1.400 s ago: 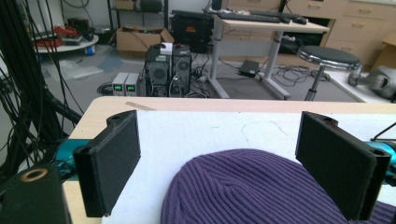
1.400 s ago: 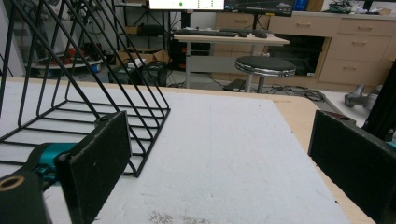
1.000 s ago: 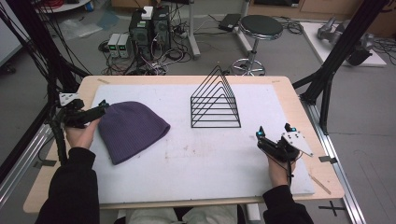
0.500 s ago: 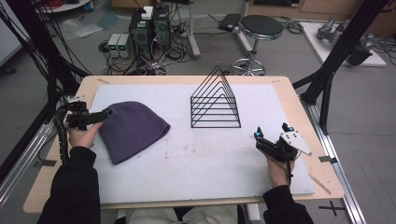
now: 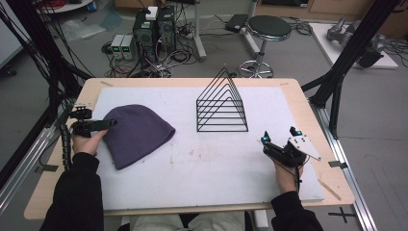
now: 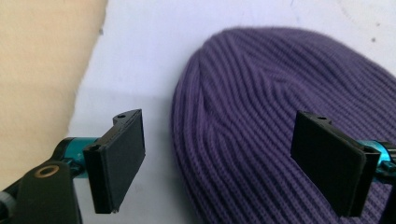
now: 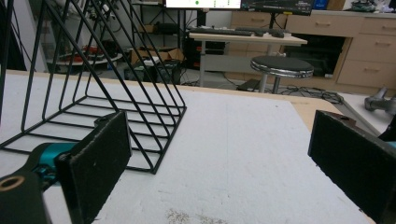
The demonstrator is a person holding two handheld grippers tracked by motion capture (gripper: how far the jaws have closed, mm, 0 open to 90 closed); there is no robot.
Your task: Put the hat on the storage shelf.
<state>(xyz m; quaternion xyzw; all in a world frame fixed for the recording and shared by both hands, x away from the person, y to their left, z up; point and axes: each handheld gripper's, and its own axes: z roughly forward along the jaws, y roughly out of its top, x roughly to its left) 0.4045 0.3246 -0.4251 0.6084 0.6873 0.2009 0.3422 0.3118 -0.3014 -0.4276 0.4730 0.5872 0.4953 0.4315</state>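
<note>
The left gripper (image 6: 219, 163) is seen lowered to the crown edge of the purple knit beanie (image 5: 137, 132), its jaws spread wide with nothing clamped; they have just been closing a little, and the rounded crown now lies between them with neither pad pressing on it. Compared with a second ago, this gripper has been brought down and in from the beanie's left side, so a grasp on the crown appears to be the step in hand, not yet made. The beanie is laid flat on the white foam mat (image 5: 216, 168), well left of the black wire rack (image 5: 222, 103). The right gripper (image 5: 280, 139) is held unmoved on the mat, right of the beanie and just beyond the rack's near corner, jaws apart and empty.
</note>
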